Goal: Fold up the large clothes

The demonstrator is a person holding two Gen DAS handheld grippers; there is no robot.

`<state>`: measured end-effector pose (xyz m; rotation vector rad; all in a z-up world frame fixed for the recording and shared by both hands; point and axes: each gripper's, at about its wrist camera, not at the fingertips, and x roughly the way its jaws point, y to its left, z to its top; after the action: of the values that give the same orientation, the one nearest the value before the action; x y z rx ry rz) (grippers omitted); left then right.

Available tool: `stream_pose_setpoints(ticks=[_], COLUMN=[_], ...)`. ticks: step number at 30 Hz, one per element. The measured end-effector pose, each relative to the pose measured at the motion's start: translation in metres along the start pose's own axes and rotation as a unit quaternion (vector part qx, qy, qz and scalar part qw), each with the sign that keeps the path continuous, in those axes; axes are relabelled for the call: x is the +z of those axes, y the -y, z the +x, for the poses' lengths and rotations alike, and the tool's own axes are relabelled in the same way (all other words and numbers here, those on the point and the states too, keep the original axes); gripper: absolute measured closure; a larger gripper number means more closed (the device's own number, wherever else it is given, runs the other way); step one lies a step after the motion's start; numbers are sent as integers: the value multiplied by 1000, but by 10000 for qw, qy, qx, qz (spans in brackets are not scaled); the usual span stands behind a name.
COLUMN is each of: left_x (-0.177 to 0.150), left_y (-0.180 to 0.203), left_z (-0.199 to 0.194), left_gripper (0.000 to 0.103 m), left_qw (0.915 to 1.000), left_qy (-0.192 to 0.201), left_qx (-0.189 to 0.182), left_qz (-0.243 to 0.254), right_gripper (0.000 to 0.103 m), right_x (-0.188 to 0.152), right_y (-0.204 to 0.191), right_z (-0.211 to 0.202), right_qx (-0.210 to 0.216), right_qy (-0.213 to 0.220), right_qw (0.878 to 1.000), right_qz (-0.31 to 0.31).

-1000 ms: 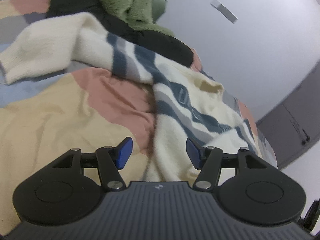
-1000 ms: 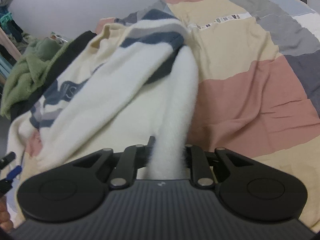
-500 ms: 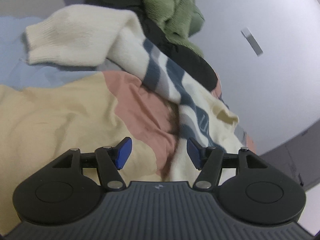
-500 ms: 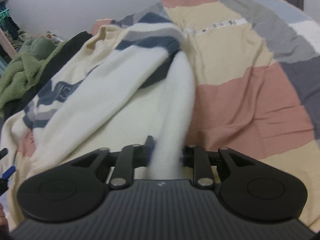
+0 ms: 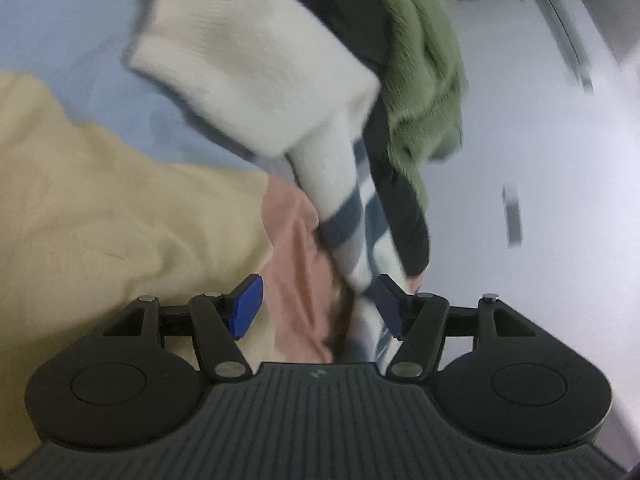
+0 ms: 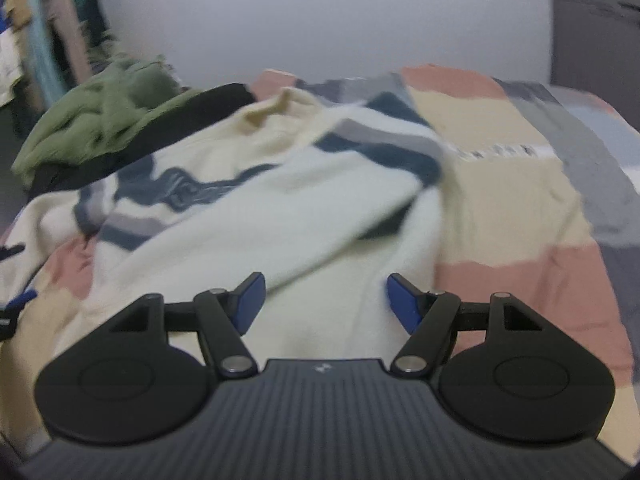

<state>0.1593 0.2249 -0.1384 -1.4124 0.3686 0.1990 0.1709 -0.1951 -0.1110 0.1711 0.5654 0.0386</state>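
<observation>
The right gripper [image 6: 323, 300] has just been opening its jaws; they now stand wide apart, and the cream sleeve [image 6: 384, 264] lies loose between the blue pads, pressed by neither. The left gripper [image 5: 316, 306] is also wide open and grips nothing; the striped edge of the sweater [image 5: 360, 240] runs close by its right pad, though blur hides whether they touch.

There is one sweater [image 6: 248, 200], cream with dark blue and grey stripes, spread over the near half of the bed and reaching to its left edge. A dark blue design sits on its chest, too blurred to read. In the left wrist view its other sleeve [image 5: 256, 72] lies folded back on the bedspread, cuff toward the far side.

The bedspread [image 6: 520, 200] is a patchwork of yellow, pink, grey and pale blue; a white strip with small dark marks [image 6: 500, 151] crosses it, unreadable.

At the bed's far left corner lie one green fleece garment [image 6: 100, 120] and one black garment [image 6: 132, 148] under it, both touching the sweater's edge.
</observation>
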Motion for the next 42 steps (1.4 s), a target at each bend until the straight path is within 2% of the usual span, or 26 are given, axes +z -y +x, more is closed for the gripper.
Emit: stream_pose_setpoints(ticks=[3,7,12,17,18,20,21,23,25,27,31,35,38,42], left_x=[11,32,52,69,75,86,96,110,120,126,127,111,85,37], left_y=[-9,-21,-28,-20,-19,-19,-17,-15,-12,-2,26,70,114,174], left_z=[5,1,8,13,13,13,15,15,9,1,-17,-34,-46,-64], left_gripper=[36,36,36,38,39,58,64,91,93,94,94,94,94,94], left_qw=[9988,9936,9884,9821,9800,9764,9744,9706,9649,9597,9532,9440,9281,9080], left_qy=[150,696,1100,1632,1748,1909,1972,2096,2272,2463,2694,2755,2774,2682], left_qx=[-148,-145,204,584,663,843,974,1153,1316,1312,1011,633,361,-244], left_qz=[-431,-881,-1028,-741,-681,-553,-467,-257,33,332,928,1703,2456,3211], right_gripper=[33,35,35,35,35,35,35,35,35,35,35,35,35,35], right_x=[0,2,7,6,5,2,1,-1,-2,-2,0,1,2,3], right_y=[-9,-14,-5,6,4,-1,-4,-9,-12,-14,-15,-16,-16,-12], right_z=[4,7,-5,-4,-2,4,6,9,12,16,22,25,22,12], right_qx=[152,182,-112,-124,-114,-68,-45,-8,6,42,77,92,125,144], right_qy=[69,176,690,650,601,503,466,423,390,342,301,274,306,375], right_qw=[9996,9990,9973,9978,9981,9986,9988,9988,9988,9989,9991,9992,9991,9990], right_qz=[-211,-359,-234,38,-1,-113,-160,-241,-309,-322,-272,-274,-261,-209])
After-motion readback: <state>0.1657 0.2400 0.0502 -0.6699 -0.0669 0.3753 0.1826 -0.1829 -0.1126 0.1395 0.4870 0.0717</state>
